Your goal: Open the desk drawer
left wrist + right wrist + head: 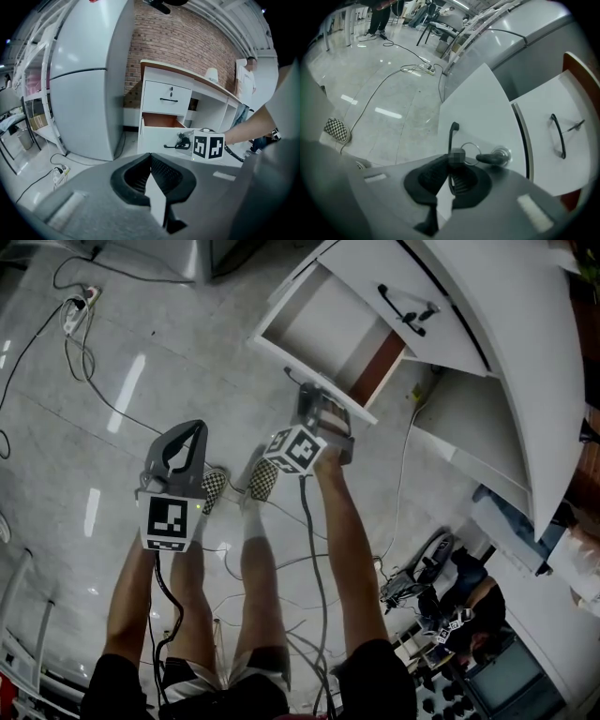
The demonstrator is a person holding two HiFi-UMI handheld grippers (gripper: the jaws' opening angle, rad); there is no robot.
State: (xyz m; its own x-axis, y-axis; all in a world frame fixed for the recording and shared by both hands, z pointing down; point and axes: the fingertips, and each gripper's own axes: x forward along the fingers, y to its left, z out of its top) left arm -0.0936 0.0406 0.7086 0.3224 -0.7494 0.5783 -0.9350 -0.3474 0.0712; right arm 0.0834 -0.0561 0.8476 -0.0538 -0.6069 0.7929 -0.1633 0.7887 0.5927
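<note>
The white desk (525,343) stands at the upper right of the head view, and its lower drawer (323,320) is pulled out with its inside bare. My right gripper (316,397) is at the drawer's front panel (483,108), shut on the black handle (451,136). A key (493,159) sits in the lock beside it. The upper drawer (562,112) is closed, with its own black handle (558,136). My left gripper (194,429) hangs in the air left of the drawer, shut and holding nothing (150,157). The open drawer (161,123) and the right gripper's marker cube (208,144) lie ahead of it.
A tall grey fridge (89,79) stands left of the desk against a brick wall. Cables and a power strip (77,307) lie on the glossy floor. My checkered shoes (214,486) are below the grippers. A seated person (469,610) and gear are at the lower right.
</note>
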